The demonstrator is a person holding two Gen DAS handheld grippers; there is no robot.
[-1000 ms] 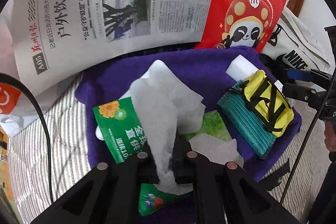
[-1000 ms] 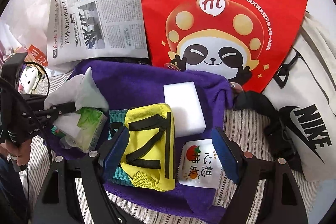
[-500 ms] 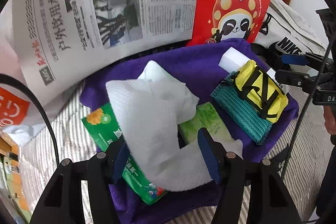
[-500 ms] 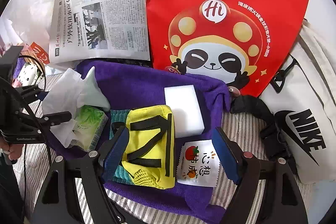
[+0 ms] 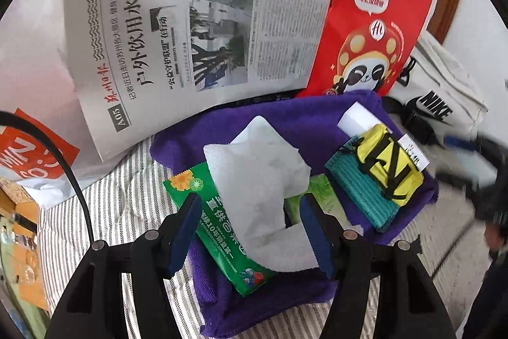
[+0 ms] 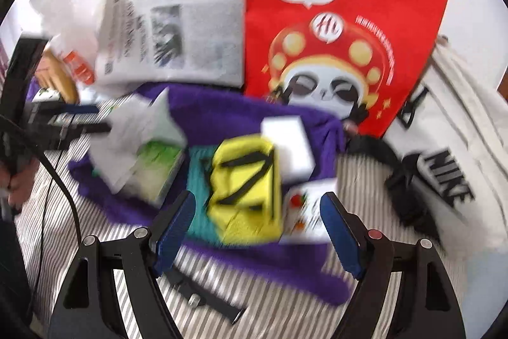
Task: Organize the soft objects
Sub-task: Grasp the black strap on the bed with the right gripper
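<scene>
Tissue lay loose over the green packets at the purple towel's left edge, seemingly gathered there with the other soft things, while left tongs and right tongs both gaped wide, holding nothing.

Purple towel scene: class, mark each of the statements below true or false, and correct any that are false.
1. The left hand-held gripper is clamped shut on the white tissue. False: its jaws stand open around it.
2. The yellow pouch lies on the purple towel. True.
3. The white sponge block sits on the newspaper. False: it rests on the towel.
4. The right hand-held gripper is open and holds nothing. True.
5. The red panda bag stands behind the towel. True.
</scene>
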